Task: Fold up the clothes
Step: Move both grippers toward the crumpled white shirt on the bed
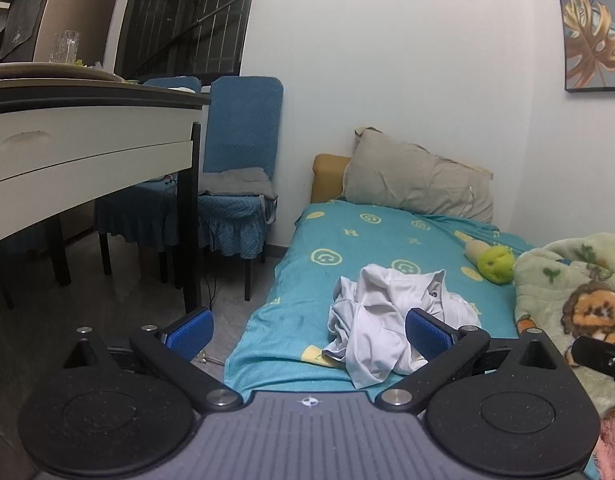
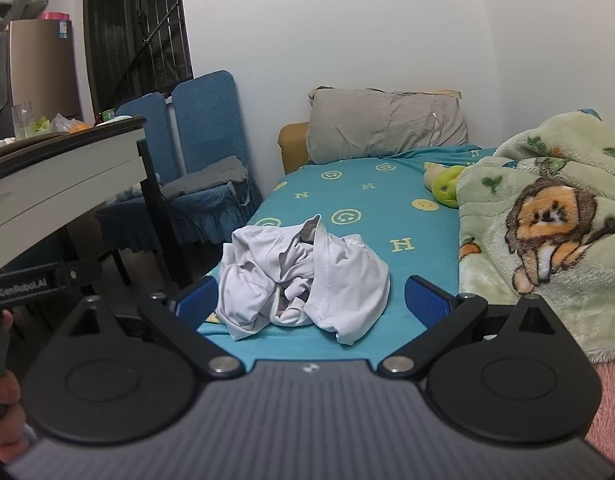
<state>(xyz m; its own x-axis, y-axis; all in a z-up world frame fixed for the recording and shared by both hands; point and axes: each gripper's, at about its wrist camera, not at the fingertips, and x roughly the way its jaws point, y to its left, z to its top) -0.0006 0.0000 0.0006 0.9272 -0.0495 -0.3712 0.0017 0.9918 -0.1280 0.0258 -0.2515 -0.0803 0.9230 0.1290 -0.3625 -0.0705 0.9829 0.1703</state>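
Note:
A crumpled white garment (image 1: 381,320) (image 2: 303,280) lies in a heap on the teal bed sheet (image 1: 347,240) (image 2: 367,200), near the bed's near end. My left gripper (image 1: 309,330) hangs wide open in front of it, off the bed's near left corner, with nothing between its blue pads (image 1: 189,332). My right gripper (image 2: 311,304) is also wide open, held just short of the heap, which shows between its fingers without touching them. The left gripper's body (image 2: 39,286) shows at the left edge of the right wrist view, with a hand (image 2: 5,420) below it.
A green lion-print blanket (image 1: 571,300) (image 2: 547,220) covers the bed's right side. A grey pillow (image 1: 419,184) (image 2: 387,124) and a green plush toy (image 1: 495,264) (image 2: 443,186) lie toward the head. A white table (image 1: 87,152) (image 2: 59,176) and blue chairs (image 1: 235,184) (image 2: 203,160) stand to the left.

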